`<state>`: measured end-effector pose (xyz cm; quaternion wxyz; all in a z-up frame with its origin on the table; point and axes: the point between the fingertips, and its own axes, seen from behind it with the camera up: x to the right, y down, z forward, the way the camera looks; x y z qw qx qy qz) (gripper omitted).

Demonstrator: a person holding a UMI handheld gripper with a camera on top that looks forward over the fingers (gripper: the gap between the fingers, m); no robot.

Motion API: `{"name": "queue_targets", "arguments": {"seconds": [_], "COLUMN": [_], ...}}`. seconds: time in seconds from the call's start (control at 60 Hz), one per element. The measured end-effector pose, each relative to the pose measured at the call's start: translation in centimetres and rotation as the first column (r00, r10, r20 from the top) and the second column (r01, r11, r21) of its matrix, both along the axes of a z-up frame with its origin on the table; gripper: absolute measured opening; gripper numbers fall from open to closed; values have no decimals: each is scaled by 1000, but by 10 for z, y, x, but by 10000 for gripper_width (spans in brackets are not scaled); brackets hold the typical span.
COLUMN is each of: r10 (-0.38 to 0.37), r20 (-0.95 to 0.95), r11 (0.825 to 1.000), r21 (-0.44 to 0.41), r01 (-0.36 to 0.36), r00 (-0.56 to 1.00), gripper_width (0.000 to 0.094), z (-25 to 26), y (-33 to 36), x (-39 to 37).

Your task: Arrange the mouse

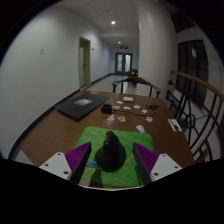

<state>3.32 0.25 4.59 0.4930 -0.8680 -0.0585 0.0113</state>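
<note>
No text, label, brand or number was legible; the green sign (122, 44) above the far doors could not be read

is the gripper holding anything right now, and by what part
Nothing is held. The gripper is open; the dark mouse rests on the green mat between its fingers, with gaps on both sides.

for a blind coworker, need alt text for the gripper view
A dark computer mouse stands between the open claw fingers with a gap at each side, resting on a green mat on a brown table. Beyond lie a laptop and scattered small items.
</note>
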Motion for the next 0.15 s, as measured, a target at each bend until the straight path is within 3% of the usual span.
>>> {"name": "queue_targets", "arguments": {"seconds": [0.15], "r10": [-13], "r20": [-49], "r11": [1000], "r21": [-18], "r01": [12], "r00": [999], "gripper_width": [854], "z": [6], "y": [-67], "x": [25]}}
